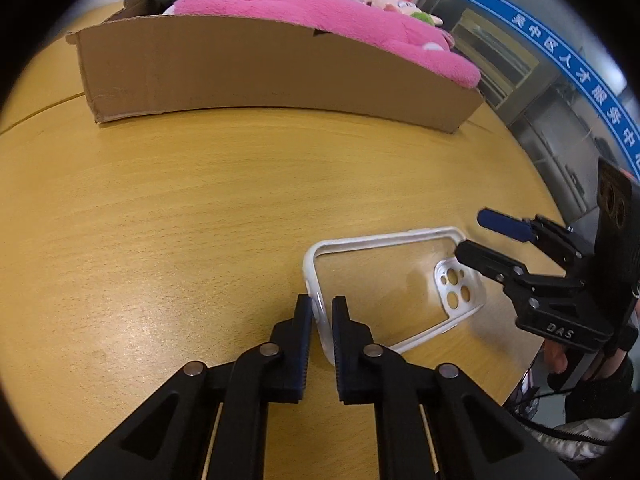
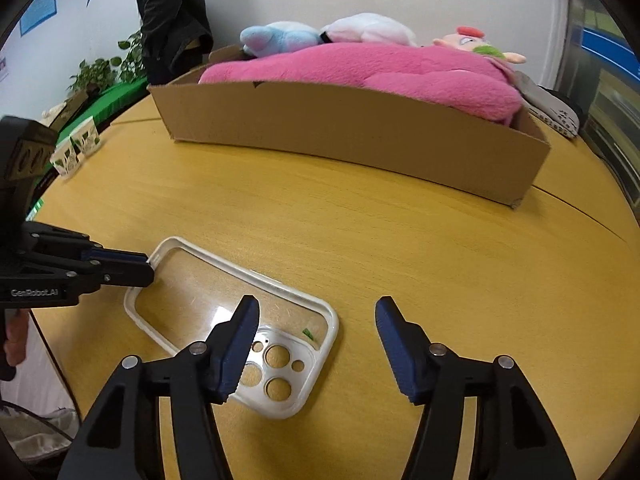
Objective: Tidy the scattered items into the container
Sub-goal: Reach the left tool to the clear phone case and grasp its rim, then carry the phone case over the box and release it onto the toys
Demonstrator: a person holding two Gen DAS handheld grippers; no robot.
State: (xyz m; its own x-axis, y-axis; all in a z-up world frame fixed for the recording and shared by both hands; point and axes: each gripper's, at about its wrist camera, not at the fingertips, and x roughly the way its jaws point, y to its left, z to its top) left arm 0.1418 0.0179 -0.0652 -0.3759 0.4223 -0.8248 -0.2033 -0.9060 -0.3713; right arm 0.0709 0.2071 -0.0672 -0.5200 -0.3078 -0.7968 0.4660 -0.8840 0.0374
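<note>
A clear phone case (image 1: 384, 280) with a white rim and camera holes lies flat on the wooden table (image 1: 180, 200). My left gripper (image 1: 322, 312) is shut on the rim of the case's short end; in the right wrist view that gripper (image 2: 148, 264) pinches the far left end of the case (image 2: 200, 288). My right gripper (image 2: 318, 302) stands open over the camera-hole end, with the case's corner below the gap and its pads not pressing on it. It shows in the left wrist view as the right gripper (image 1: 476, 232). The cardboard box (image 1: 260, 68) stands behind.
The box (image 2: 360, 132) holds a large pink plush (image 2: 380, 68) and blue, white and smaller toys. A person in a dark jacket (image 2: 172, 12) stands beyond the table at back left. Small printed cartons (image 2: 76, 152) sit at the left table edge. A grey item (image 2: 556, 112) lies right of the box.
</note>
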